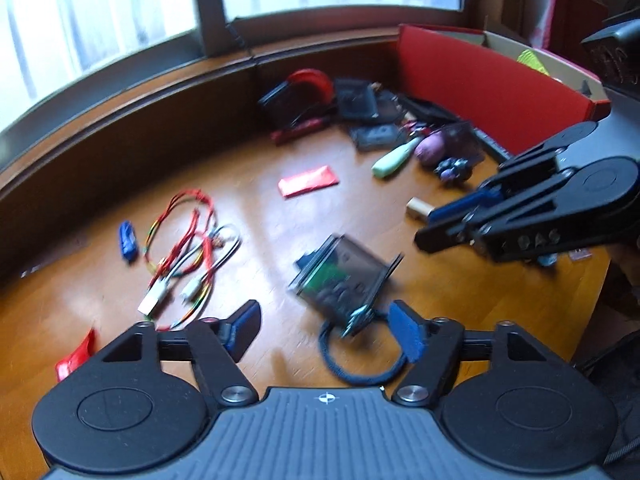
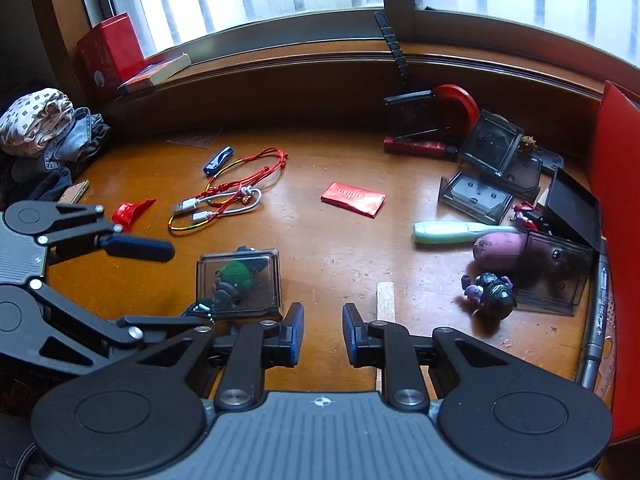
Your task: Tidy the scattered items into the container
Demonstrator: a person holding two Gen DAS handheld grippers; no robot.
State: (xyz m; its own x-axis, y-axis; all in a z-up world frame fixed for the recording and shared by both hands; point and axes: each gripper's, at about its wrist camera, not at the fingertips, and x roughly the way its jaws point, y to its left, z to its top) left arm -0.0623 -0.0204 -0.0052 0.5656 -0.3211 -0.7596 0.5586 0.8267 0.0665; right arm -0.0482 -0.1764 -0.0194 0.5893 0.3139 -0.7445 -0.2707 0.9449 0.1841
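Wooden table (image 2: 320, 240), left hand-held gripper (image 1: 326, 328) angled down, parted around clear case (image 1: 340, 276), right hand-held gripper (image 2: 323, 332) slightly parted, empty.

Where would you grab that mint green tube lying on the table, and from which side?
Probably across its round middle, coming down from above. The mint green tube lies flat on the wooden table, lengthwise left to right in the right wrist view. Its thin end runs into the purple toy and the clear cases, while the wider left end and midsection stand clear. A finger on the near side and one on the far side should fit.
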